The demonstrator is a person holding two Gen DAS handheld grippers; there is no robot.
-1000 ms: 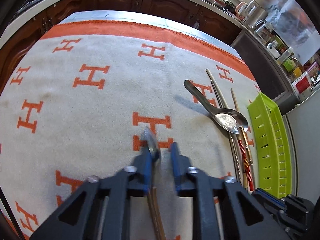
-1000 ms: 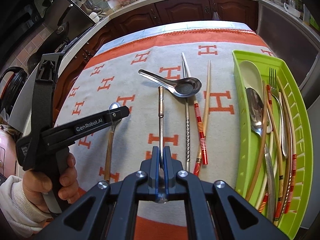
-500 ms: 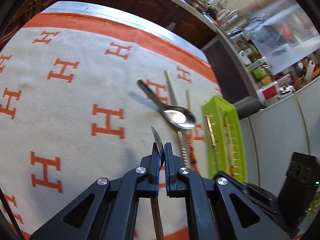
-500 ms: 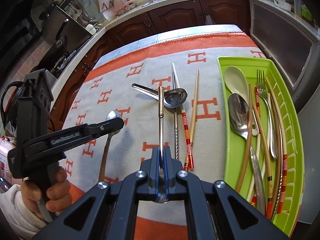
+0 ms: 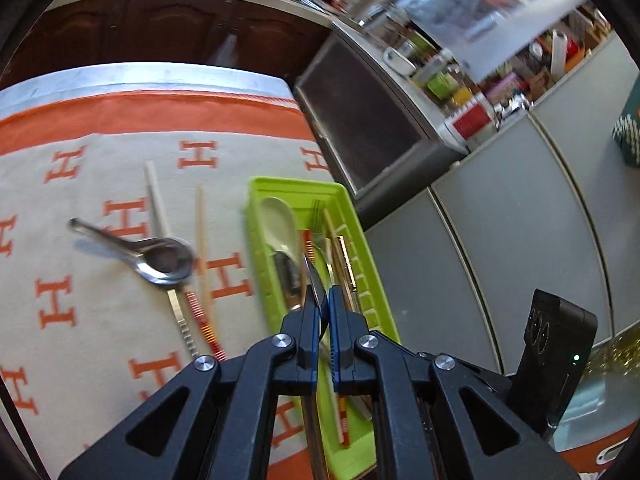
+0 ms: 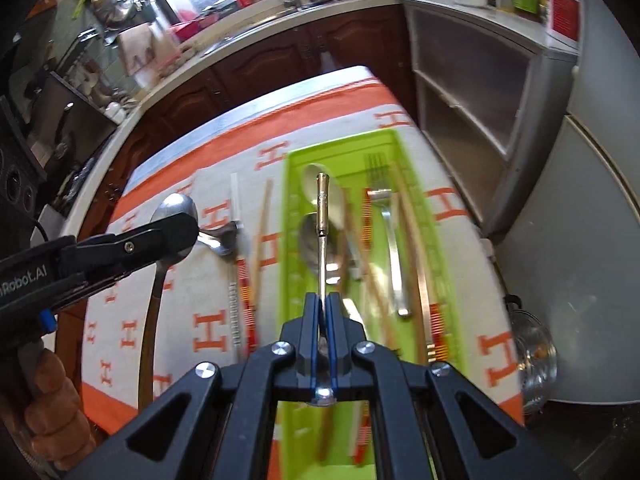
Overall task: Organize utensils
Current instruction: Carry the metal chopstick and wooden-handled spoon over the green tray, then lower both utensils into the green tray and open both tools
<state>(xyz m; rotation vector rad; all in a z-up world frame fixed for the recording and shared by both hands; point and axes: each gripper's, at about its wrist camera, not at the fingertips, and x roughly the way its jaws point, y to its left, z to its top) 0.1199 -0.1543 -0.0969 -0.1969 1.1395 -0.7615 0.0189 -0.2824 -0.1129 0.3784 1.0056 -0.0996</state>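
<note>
My left gripper (image 5: 322, 300) is shut on a wooden-handled spoon (image 5: 314, 280), seen edge-on above the green tray (image 5: 296, 186). In the right wrist view the left gripper (image 6: 176, 228) hangs over the cloth left of the tray, the spoon (image 6: 150, 320) held by its neck. My right gripper (image 6: 323, 304) is shut on a slim metal utensil (image 6: 322, 216) whose gold end points forward over the green tray (image 6: 344, 148). The tray holds a white spoon (image 6: 332, 188), a fork (image 6: 390, 240), a metal spoon and several chopsticks.
On the H-patterned cloth (image 5: 100, 160) lie a metal ladle spoon (image 5: 160, 258) and chopsticks (image 5: 202, 248). A grey cabinet (image 5: 520, 240) stands right of the table. A glass-lidded pot (image 6: 536, 344) sits at the table's right edge. A person's hand (image 6: 52, 412) grips the left tool.
Both grippers have swung right and risen, carrying their utensils from over the cloth to the green tray. The left jaws closed fully on the spoon.
</note>
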